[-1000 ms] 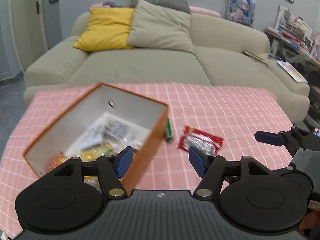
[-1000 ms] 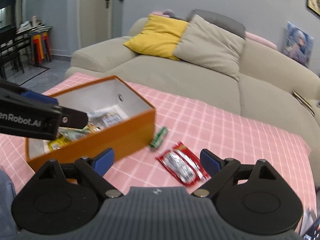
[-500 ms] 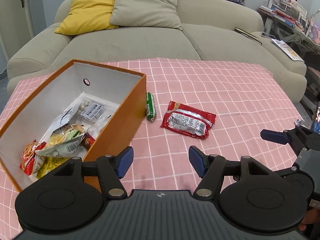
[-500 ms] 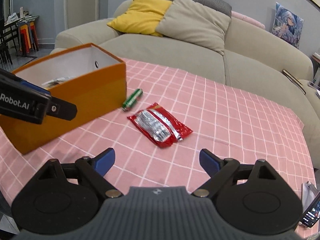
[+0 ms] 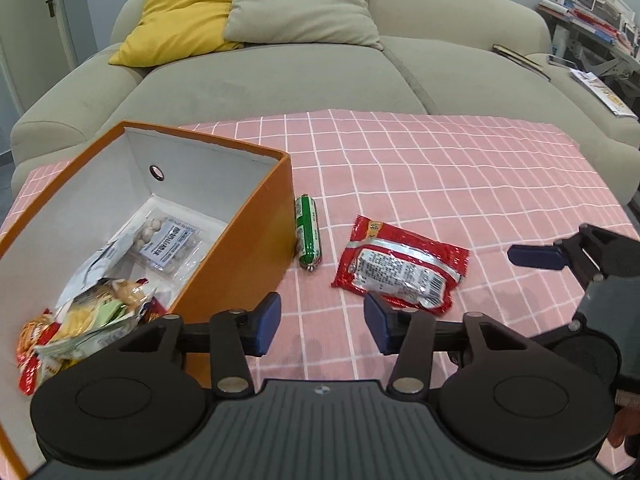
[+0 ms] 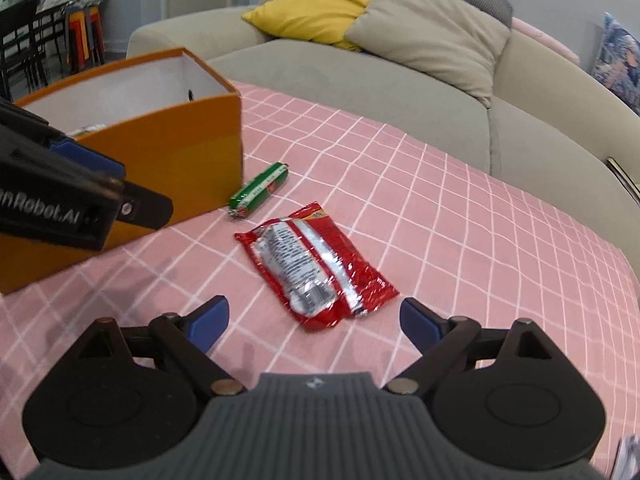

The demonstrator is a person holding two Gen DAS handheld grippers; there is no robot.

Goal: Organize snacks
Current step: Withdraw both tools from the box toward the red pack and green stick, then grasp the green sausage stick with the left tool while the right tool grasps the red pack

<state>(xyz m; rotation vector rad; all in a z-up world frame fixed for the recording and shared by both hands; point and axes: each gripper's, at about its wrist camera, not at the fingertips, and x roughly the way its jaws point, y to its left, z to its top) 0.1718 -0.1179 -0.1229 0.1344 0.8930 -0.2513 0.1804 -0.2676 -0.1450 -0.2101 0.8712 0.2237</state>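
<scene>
Now both grippers have dropped closer, right gripper [image 6: 308, 318] spread wide over the crinkly red foil snack packet [image 6: 314, 262], left gripper [image 5: 320, 322] apart and empty beside the orange cardboard box [image 5: 244, 248], so pickup looks next.

The left gripper [image 5: 322, 322] is held above the pink checked tablecloth [image 5: 460, 184] with its blue-padded jaws apart and nothing between them. An open orange box [image 5: 244, 248] stands at left and contains assorted snack packets [image 5: 100, 304]. A green sausage stick [image 5: 308, 232] lies just beside the box's right wall. A red snack packet [image 5: 400, 264] lies near the stick, apart from it. The right gripper [image 5: 560, 258] enters at the right edge. A beige sofa [image 5: 280, 76] with a yellow cushion [image 5: 180, 16] stands behind.
</scene>
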